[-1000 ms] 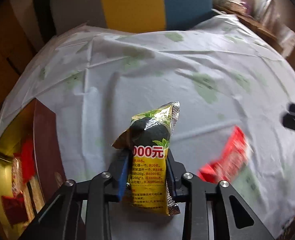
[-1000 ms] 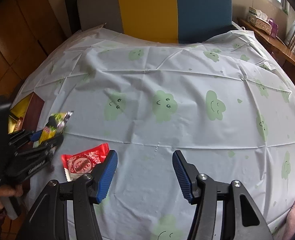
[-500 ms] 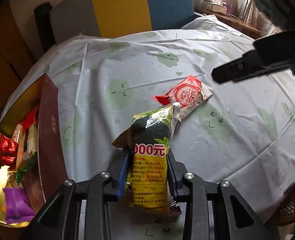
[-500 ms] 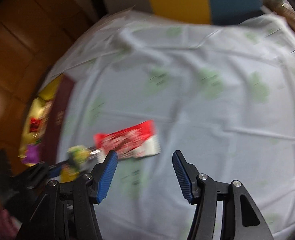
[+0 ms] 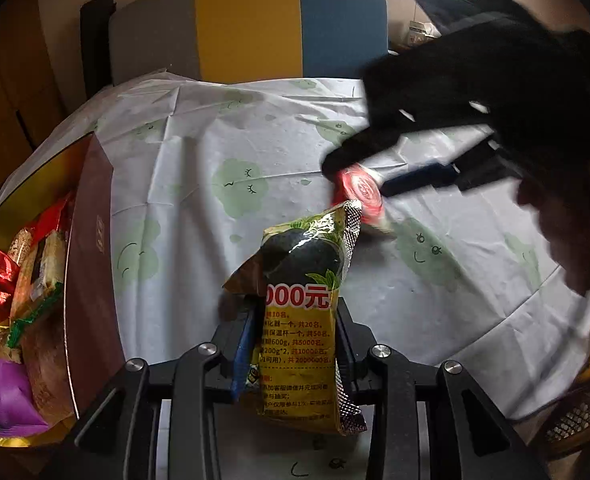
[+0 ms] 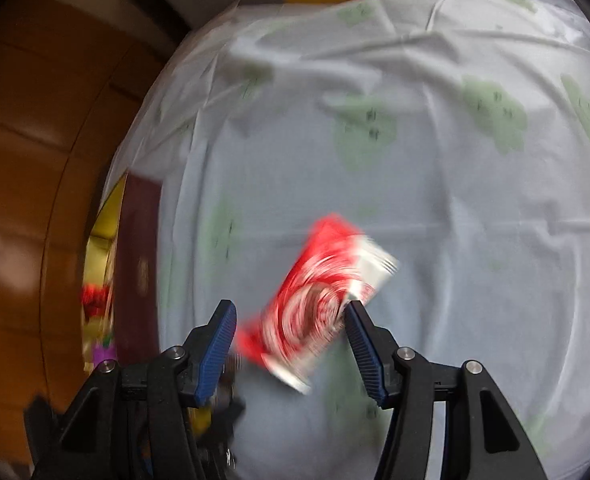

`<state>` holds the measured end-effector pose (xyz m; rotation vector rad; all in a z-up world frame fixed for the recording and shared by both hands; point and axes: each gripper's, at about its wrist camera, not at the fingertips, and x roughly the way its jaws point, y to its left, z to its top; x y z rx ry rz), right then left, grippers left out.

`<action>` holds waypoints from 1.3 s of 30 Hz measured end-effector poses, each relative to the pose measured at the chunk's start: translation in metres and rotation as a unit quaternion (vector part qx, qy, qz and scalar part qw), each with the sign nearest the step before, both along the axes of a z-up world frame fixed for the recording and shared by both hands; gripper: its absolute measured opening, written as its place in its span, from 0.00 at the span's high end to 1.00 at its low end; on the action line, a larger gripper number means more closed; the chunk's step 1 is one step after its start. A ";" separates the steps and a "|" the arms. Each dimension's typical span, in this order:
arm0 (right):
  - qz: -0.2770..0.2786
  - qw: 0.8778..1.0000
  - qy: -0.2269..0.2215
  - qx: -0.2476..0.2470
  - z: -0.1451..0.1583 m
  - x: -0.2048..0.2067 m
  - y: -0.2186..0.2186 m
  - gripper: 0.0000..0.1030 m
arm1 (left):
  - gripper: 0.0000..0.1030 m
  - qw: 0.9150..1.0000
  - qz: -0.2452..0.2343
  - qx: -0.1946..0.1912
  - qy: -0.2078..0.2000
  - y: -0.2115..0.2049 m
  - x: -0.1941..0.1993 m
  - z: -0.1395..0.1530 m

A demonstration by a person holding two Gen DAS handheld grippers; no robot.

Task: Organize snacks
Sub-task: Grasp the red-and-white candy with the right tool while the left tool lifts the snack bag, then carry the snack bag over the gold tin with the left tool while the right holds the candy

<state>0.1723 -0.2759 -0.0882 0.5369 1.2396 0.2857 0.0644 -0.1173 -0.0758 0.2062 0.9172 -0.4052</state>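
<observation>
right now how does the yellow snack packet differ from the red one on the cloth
The yellow snack packet is clamped upright between the left gripper fingers, off the cloth; the red packet lies flat on the tablecloth, with the right gripper open around it, not yet gripping. The yellow one shows a dark picture and printed text; the red one has a white swirl. Both are sealed, crimped packets outside the box.

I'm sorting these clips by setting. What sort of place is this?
Most likely a home living or dining room: a round table under a cloud-print tablecloth, a grey, yellow and blue upholstered seat back behind it, and a gift box of assorted snacks at the table's edge.
</observation>
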 end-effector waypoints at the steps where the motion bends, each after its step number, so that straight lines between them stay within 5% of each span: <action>1: -0.009 1.000 -0.013 -0.015 0.004 0.005 0.000 0.44 | 0.65 1.000 0.000 -0.002 -0.001 0.000 -0.001 0.000; 6: -0.011 0.998 -0.017 -0.055 0.012 0.018 0.006 0.44 | 0.65 1.000 0.003 -0.018 0.001 0.004 -0.002 0.000; 13: 0.077 0.986 -0.011 -0.150 0.004 0.009 0.039 0.44 | 0.64 1.000 0.006 -0.026 -0.002 0.006 -0.004 -0.001; 17: 0.114 0.966 -0.032 -0.229 0.005 0.002 0.059 0.69 | 0.64 1.000 0.006 -0.028 -0.002 0.008 -0.004 -0.002; 27: 0.228 0.938 -0.026 -0.261 0.003 -0.060 0.048 0.68 | 0.64 1.000 0.008 -0.013 -0.008 0.003 -0.004 -0.002; 36: 0.248 0.933 -0.090 -0.245 -0.001 -0.098 0.027 0.68 | 0.64 1.000 0.008 0.013 -0.013 -0.004 -0.002 -0.002; 39: 0.272 0.916 -0.110 -0.273 -0.001 -0.116 0.031 0.68 | 0.65 1.000 0.014 0.015 -0.017 -0.005 -0.003 -0.002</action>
